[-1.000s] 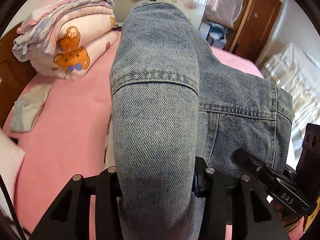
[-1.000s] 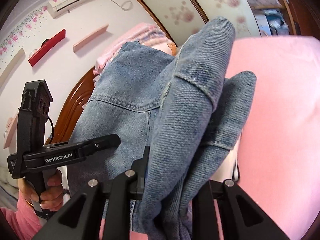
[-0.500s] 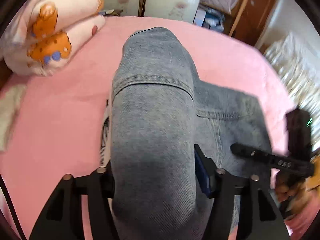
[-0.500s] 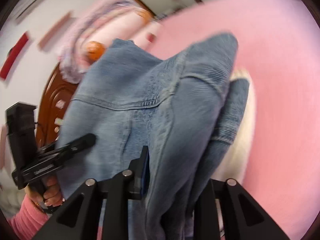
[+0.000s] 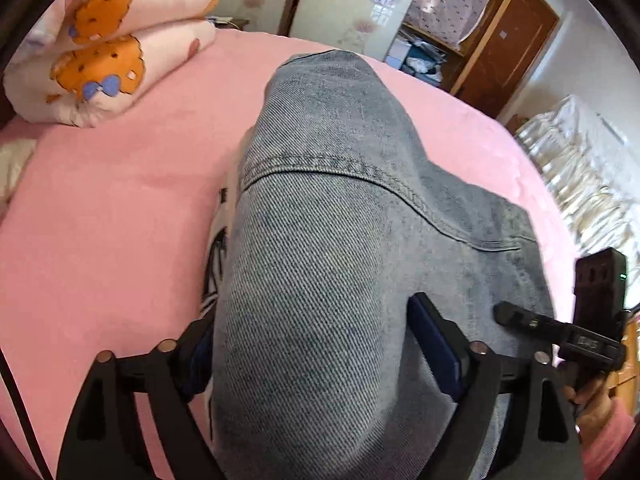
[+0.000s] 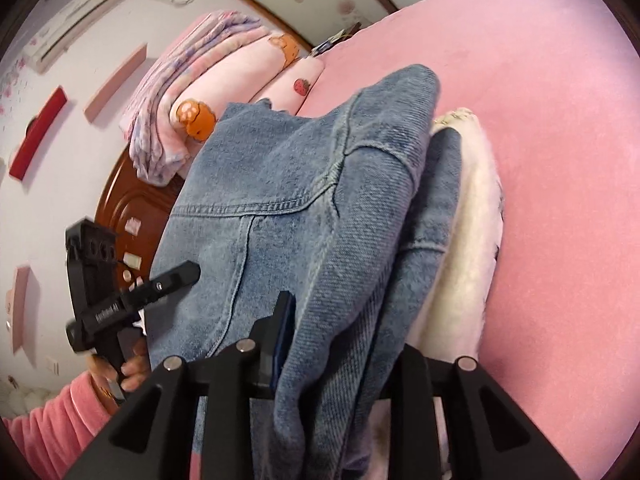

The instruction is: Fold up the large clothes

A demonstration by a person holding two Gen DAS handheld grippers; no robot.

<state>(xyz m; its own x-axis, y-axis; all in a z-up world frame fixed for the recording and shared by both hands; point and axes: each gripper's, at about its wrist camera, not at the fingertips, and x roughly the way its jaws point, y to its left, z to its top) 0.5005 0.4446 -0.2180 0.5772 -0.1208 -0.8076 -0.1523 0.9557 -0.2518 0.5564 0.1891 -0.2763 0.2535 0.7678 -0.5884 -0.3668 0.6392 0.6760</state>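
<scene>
While you hold the denim jacket (image 5: 320, 280) up over the pink bed (image 5: 100, 208), your left tongs (image 5: 316, 344) are closed on a thick fold of it, the cloth bulging between the two fingers and hiding most of the left one. From the left wrist view the jacket runs away from you to the far middle of the bed, with a stitched seam crossing it, and its right part spreads flat toward your right tongs (image 5: 520, 316), which you grip at the near right edge. A white garment with dark print (image 5: 218, 240) shows just under the jacket's left edge. Folded bear-print quilts (image 5: 108, 44) lie at the far left of the bed, and a wooden wardrobe (image 5: 500, 40) stands beyond the far right.

From the right wrist view, your right tongs (image 6: 344, 344) are clamped on a bunched edge of the jacket (image 6: 280, 184), several layers squeezed between the fingers. A white fleecy lining or garment (image 6: 468, 216) lies against the denim's right side, touching it; which one, you cannot tell. Your left tongs (image 6: 160, 284) sit at the near left, beside the jacket's flat panel, in front of the brown headboard (image 6: 132, 208).
</scene>
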